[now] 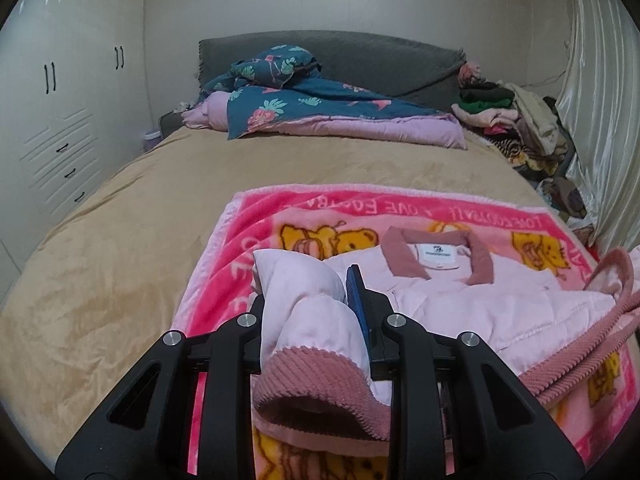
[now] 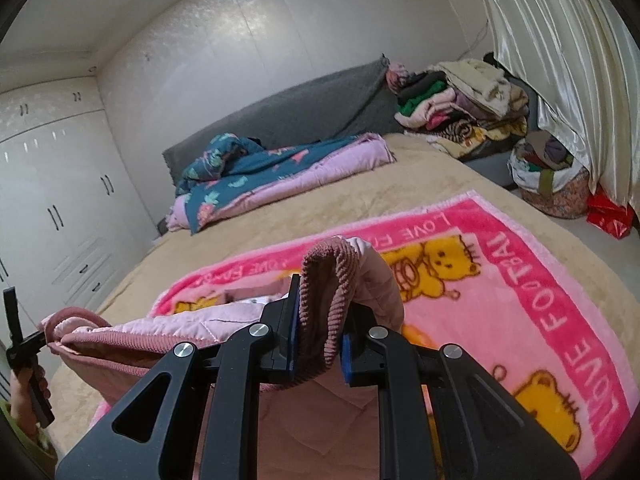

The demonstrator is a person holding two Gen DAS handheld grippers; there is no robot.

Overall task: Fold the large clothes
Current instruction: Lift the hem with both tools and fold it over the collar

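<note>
Pink jacket (image 1: pixel 460 300) stretched left–right across the blanket (image 1: pixel 312 208), collar far, one corduroy cuff pinched in each hand-held gripper: left (image 1: pixel 316 320), right (image 2: pixel 320 332).

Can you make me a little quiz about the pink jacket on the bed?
1. True or false: the left hand-held gripper grips a sleeve of the jacket.
2. What lies right under the jacket? A) the teddy-bear blanket B) the blue flowery quilt C) the pile of clothes
3. Fill in: the right hand-held gripper grips a ribbed ____.

Key: 1 true; 2 A; 3 cuff.
</note>
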